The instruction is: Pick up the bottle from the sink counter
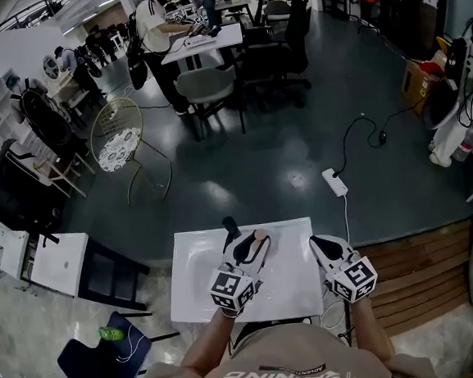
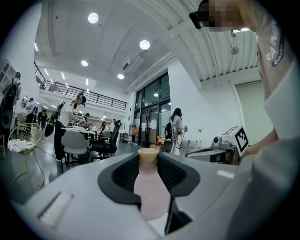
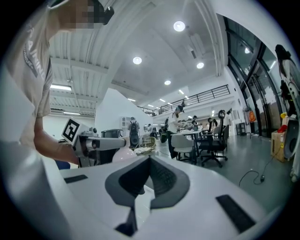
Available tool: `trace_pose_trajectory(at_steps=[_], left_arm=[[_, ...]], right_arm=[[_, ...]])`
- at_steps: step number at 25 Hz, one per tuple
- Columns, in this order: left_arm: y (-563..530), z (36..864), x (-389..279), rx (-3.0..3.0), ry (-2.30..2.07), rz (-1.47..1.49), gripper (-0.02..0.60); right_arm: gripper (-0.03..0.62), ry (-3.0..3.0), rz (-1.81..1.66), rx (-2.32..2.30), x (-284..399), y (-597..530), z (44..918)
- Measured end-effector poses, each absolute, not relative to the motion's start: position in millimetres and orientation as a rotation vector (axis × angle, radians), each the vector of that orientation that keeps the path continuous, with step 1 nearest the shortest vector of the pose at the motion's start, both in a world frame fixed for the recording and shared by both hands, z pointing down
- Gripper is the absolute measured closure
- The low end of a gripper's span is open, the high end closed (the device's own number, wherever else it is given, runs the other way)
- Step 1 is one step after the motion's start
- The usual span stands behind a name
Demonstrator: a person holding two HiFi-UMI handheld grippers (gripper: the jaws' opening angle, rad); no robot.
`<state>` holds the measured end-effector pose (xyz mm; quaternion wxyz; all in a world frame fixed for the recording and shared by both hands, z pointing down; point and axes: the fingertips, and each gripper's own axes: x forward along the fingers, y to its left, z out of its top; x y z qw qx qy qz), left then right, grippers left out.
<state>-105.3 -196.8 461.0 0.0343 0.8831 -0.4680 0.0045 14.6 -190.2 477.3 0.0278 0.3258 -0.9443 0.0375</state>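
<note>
Pinching the bottle (image 2: 151,187) between the left gripper's (image 2: 149,158) jaws, cap toward the tips, likely for a steady lift, with the right gripper's (image 3: 148,165) jaws together on nothing.

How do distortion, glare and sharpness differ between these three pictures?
Head view: strong fisheye bending, and a dim floor with pale reflections. Left gripper view: a dark round vignette, bright ceiling lamps, and the near bottle looks soft. Right gripper view: the same vignette, lamps flare too, and the distant desks are fairly sharp.
</note>
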Motion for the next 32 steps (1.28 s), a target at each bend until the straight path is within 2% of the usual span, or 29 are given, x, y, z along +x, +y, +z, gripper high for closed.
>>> trace_pose_trajectory(at_steps=[32], left_arm=[[-201.4, 459.9, -135.0, 2.752, -1.395, -0.012, 0.454]], right_arm=[[0.588, -2.885, 0.061, 1.130, -2.6, -199.9, 468.3]])
